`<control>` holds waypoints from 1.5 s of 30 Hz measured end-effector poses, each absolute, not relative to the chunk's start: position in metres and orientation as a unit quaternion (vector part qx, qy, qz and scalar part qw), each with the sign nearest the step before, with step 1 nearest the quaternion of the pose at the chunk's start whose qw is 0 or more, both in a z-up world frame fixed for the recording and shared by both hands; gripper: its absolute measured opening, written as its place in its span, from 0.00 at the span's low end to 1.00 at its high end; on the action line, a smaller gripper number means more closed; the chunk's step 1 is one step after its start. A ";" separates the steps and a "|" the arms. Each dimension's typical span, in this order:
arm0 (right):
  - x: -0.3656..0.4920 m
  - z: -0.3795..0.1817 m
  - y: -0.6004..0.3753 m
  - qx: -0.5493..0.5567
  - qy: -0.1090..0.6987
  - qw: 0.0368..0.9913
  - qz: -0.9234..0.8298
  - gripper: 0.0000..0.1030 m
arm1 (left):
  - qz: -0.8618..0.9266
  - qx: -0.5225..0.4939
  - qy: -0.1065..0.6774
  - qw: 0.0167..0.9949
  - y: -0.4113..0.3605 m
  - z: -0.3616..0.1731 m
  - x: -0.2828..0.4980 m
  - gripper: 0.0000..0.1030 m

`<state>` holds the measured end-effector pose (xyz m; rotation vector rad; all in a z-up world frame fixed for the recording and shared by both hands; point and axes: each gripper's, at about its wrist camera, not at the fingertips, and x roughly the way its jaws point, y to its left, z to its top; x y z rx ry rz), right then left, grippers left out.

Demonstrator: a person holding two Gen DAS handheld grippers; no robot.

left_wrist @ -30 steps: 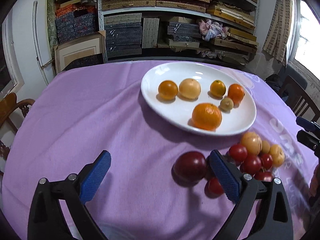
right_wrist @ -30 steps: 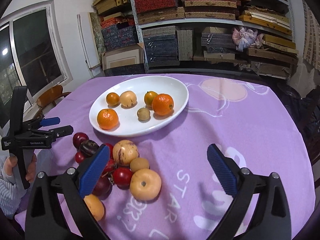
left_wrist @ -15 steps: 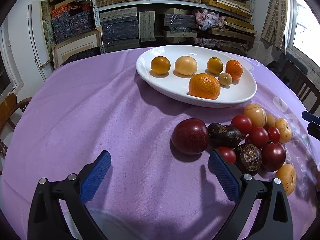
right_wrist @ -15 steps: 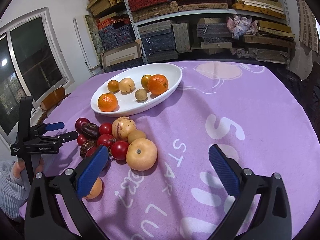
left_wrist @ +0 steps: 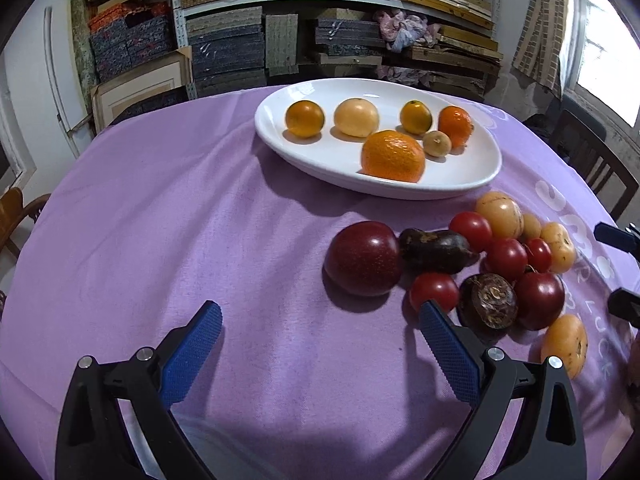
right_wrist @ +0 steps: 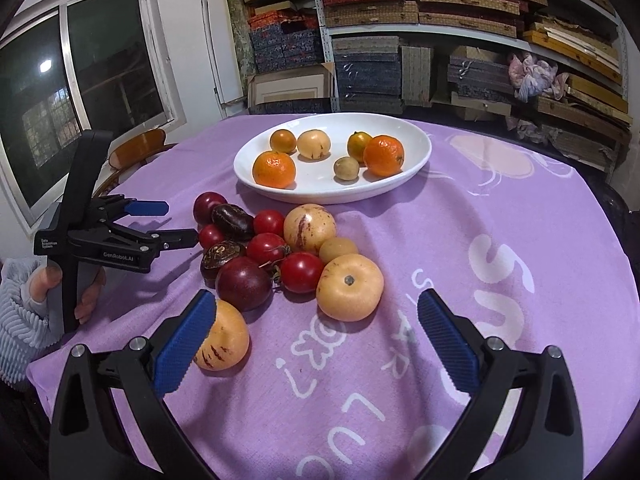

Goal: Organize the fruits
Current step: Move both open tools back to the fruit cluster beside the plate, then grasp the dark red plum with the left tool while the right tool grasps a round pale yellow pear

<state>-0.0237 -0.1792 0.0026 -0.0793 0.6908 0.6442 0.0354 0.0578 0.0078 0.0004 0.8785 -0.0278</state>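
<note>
Left hand-held gripper (left_wrist: 320,332): jaws apart, empty | right hand-held gripper (right_wrist: 316,324): jaws apart, empty | oval white ceramic plate (left_wrist: 472,182) ahead holds the orange and yellow fruits, probably sorted by colour | loose red, dark and yellow fruits (right_wrist: 280,252) lie on the purple-clothed bench (left_wrist: 180,220), just ahead between both.

My left gripper (right_wrist: 170,224) was black plastic with blue ribbed pads, silver screws and white "GenRobot.AI" lettering. My right gripper (right_wrist: 316,334) matched it. My sleeve (right_wrist: 20,328) was grey ribbed knit.

light: soft daylight, window (left_wrist: 600,40) glare | shadows: soft | edges: fisheye-warped, dark corners
</note>
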 end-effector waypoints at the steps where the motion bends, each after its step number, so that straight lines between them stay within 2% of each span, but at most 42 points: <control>1: -0.023 0.002 -0.180 -0.037 0.334 0.890 0.310 0.96 | -0.008 -0.009 0.428 0.904 0.062 0.008 0.039 0.97; 5: -0.020 0.000 -0.182 -0.034 0.339 0.890 0.305 0.96 | -0.005 -0.029 0.431 0.902 0.069 0.008 0.050 0.97; 12: -0.015 -0.004 -0.182 -0.035 0.349 0.887 0.301 0.96 | 0.011 0.021 0.416 0.909 0.058 0.010 0.061 0.97; 19: -0.010 -0.005 -0.186 -0.026 0.354 0.887 0.295 0.96 | 0.025 -0.048 0.439 0.897 0.091 0.006 0.063 0.97; 30: -0.006 -0.007 -0.189 -0.021 0.358 0.885 0.298 0.96 | -0.024 0.015 0.440 0.897 0.074 0.003 0.047 0.97; 38: -0.004 -0.008 -0.189 -0.016 0.363 0.883 0.296 0.96 | -0.038 0.022 0.454 0.890 0.069 -0.003 0.049 0.97; 45: -0.006 -0.008 -0.187 -0.019 0.360 0.884 0.299 0.96 | -0.009 -0.065 0.435 0.898 0.101 0.003 0.050 0.97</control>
